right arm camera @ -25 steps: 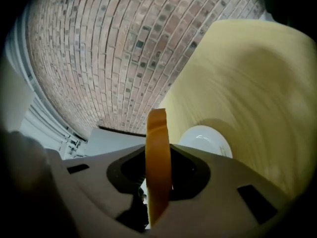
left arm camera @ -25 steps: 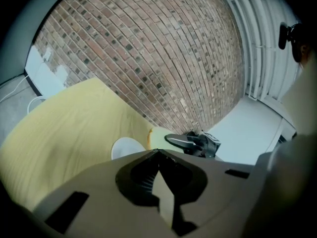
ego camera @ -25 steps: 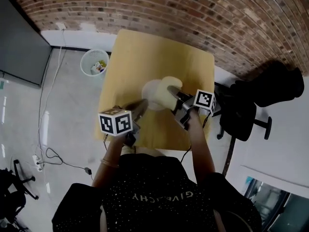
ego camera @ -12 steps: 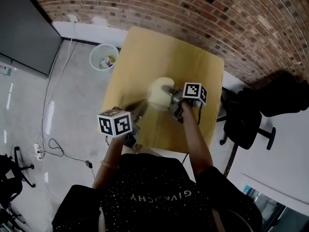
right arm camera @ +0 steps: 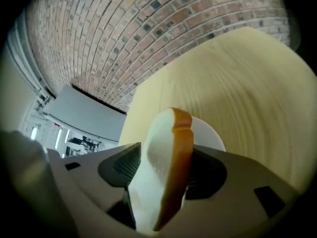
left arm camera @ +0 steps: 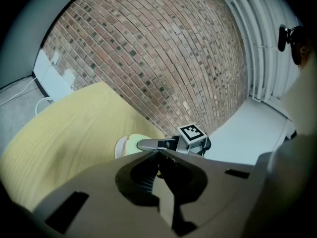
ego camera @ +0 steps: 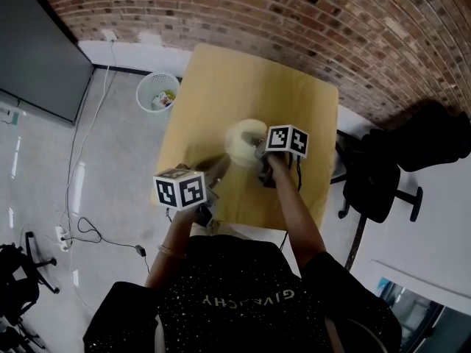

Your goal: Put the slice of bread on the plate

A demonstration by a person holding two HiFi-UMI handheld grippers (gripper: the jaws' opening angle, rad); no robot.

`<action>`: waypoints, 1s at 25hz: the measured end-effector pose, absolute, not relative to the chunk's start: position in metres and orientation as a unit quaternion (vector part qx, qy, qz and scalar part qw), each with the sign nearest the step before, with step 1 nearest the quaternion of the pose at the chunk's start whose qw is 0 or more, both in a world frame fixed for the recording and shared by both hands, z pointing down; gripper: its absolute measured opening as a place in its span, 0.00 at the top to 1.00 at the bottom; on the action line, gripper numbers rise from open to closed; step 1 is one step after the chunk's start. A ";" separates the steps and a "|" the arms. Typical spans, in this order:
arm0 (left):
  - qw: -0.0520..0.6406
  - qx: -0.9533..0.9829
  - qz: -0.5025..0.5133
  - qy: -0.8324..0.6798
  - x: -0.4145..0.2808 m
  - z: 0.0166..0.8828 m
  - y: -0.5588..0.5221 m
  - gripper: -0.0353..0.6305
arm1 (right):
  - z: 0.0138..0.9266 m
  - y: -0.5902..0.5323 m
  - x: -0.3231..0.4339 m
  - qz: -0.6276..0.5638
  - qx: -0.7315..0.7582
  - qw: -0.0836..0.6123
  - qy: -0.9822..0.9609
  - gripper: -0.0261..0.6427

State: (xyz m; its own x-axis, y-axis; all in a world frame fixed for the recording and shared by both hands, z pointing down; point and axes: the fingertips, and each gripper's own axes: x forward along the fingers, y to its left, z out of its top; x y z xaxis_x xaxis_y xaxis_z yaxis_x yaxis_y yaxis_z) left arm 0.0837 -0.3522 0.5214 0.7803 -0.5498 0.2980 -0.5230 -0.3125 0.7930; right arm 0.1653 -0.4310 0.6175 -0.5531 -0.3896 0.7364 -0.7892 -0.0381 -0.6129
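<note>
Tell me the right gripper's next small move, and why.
Probably finish opening. The right gripper's jaws are opening with the slice of bread on edge between them, and the white plate shows right behind it, so letting go should drop the slice onto the plate.

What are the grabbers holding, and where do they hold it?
The right gripper has the bread slice by its lower end between its opening jaws. The left gripper holds nothing.
</note>
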 end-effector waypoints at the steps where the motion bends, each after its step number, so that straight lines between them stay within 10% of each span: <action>1: 0.483 0.811 -0.015 -0.330 0.084 0.521 -0.352 0.93 | 0.618 -0.430 0.167 0.553 0.448 0.194 -0.675 0.59; 19: 0.482 0.812 -0.004 -0.330 0.086 0.518 -0.336 0.93 | 0.610 -0.419 0.184 0.421 0.486 0.283 -0.711 0.39; 25: 0.479 0.814 -0.003 -0.330 0.086 0.517 -0.336 0.93 | 0.597 -0.423 0.201 0.325 0.522 0.317 -0.722 0.09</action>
